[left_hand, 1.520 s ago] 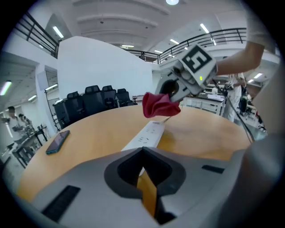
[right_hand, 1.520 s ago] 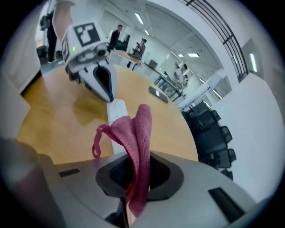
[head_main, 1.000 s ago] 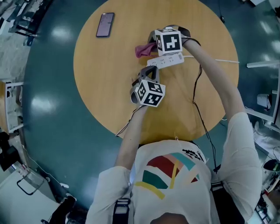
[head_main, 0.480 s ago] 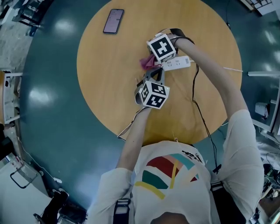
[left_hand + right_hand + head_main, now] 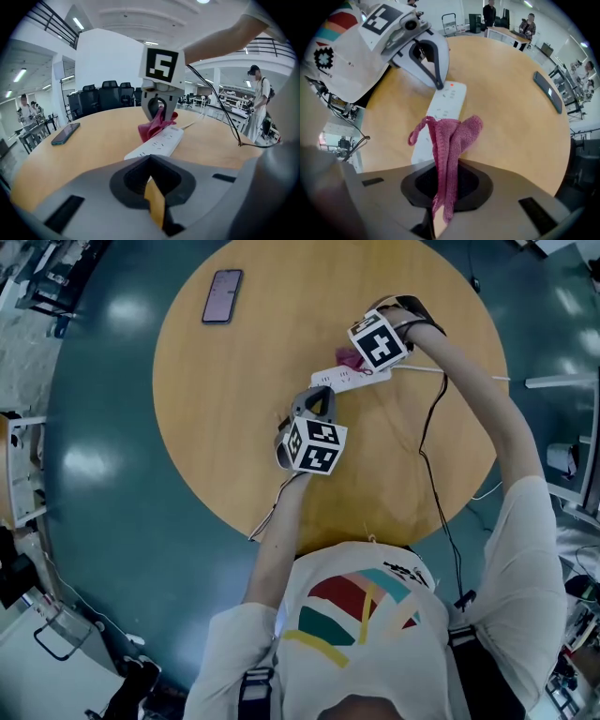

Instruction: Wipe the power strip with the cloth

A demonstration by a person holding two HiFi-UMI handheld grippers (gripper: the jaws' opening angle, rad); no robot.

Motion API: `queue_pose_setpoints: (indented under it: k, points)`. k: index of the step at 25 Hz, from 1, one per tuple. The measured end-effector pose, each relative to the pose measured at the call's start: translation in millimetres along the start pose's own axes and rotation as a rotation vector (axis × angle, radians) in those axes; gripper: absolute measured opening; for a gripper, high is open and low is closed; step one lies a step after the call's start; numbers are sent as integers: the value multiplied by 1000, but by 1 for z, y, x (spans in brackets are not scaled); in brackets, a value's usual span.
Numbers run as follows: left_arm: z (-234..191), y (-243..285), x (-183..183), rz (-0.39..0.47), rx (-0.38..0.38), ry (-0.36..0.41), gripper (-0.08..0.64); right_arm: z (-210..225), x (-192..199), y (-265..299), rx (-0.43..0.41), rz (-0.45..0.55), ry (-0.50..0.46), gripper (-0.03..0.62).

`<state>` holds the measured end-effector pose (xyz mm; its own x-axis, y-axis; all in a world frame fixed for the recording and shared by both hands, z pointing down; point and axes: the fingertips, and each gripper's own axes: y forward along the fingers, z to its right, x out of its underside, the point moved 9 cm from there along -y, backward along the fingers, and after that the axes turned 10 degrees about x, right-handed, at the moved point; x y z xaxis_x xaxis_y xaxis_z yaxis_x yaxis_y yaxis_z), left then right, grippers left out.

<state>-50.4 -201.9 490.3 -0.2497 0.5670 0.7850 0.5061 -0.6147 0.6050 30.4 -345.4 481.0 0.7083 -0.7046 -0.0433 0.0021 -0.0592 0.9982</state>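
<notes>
Now the white power strip [image 5: 349, 379] lies on the table [image 5: 234, 418], long way 9 to 3 o'clock, cord at 3. R gripper [image 5: 358, 358] pinches pink cloth [image 5: 449, 136] over it. L gripper [image 5: 315, 397] is closed tight w/ nothing inside, tips at the strip's 9 end.

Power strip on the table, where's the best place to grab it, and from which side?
Probably from above, pinching the power strip across its narrow width near the bare middle: it lies flat, long and slim, the cloth hangs over one end and the shut left gripper sits at the other.

pink cloth [image 5: 454, 133], white power strip [image 5: 449, 96], tan table [image 5: 234, 409]
</notes>
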Motion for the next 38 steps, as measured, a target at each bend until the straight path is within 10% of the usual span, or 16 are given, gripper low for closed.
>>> queue_pose_setpoints:
  k: [8, 15, 20, 38]
  points:
    - [3, 3, -4, -30, -10, -5, 41, -32, 56, 4, 38, 54, 289, 40]
    - [8, 2, -2, -41, -24, 27, 41, -44, 97, -17, 122, 253, 1222, 39]
    - [7, 3, -2, -48, -24, 38, 41, -63, 110, -13, 108, 338, 1606, 40]
    - [10, 0, -4, -94, -8, 79, 41, -139, 63, -16, 143, 444, 1913, 40]
